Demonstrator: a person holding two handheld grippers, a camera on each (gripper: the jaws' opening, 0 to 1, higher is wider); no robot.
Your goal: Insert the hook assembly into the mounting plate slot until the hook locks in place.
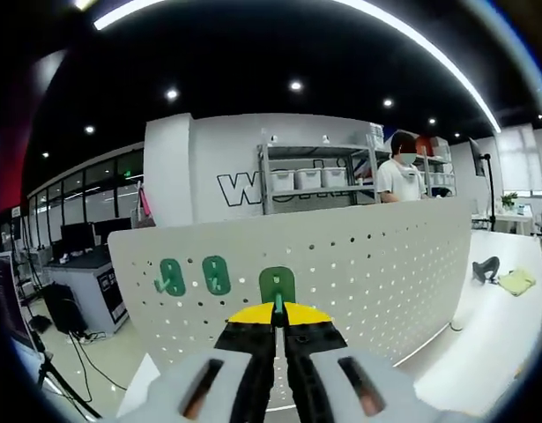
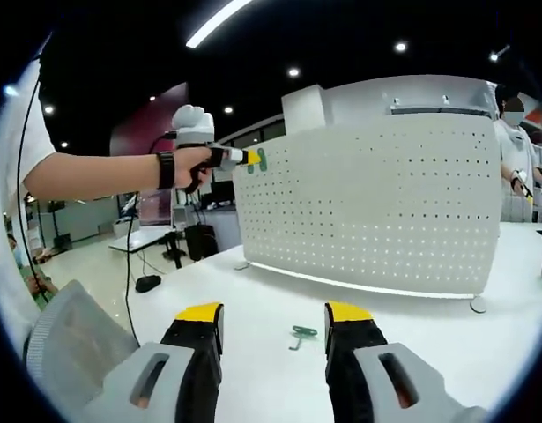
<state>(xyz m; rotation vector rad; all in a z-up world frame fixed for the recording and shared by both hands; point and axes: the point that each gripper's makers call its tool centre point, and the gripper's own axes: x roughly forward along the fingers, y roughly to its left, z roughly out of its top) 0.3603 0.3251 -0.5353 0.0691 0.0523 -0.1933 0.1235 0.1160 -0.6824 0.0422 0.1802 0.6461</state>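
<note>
In the left gripper view the left claw (image 1: 278,328) rises from the bottom middle of the frame. Its two jaws are squeezed together on a green hook (image 1: 277,286), w/ the yellow tips right under it. The hook's flat green part sits against the white board with holes (image 1: 385,264), just below the middle of the pic. It's held up there bc the hook has to go into the board's holes & lock. I think it's being pushed in now, but I can't tell if it has clicked yet.

Two more green hooks (image 1: 193,276) hang on the board, left of the held one. They look done already.

In the right gripper view the right claw (image 2: 274,328) is at the bottom, jaws wide apart & holding nothing. It hovers low over the white worktop (image 2: 447,335). Between its tips, a bit further on, a spare green hook (image 2: 300,334) lies flat on the worktop. My guess: the claw waits there so it can grab that one next.

At upper left of that pic, a person's hand (image 2: 189,166) holds the other gripper up at the board's top left corner, green hook at its tip.
</note>
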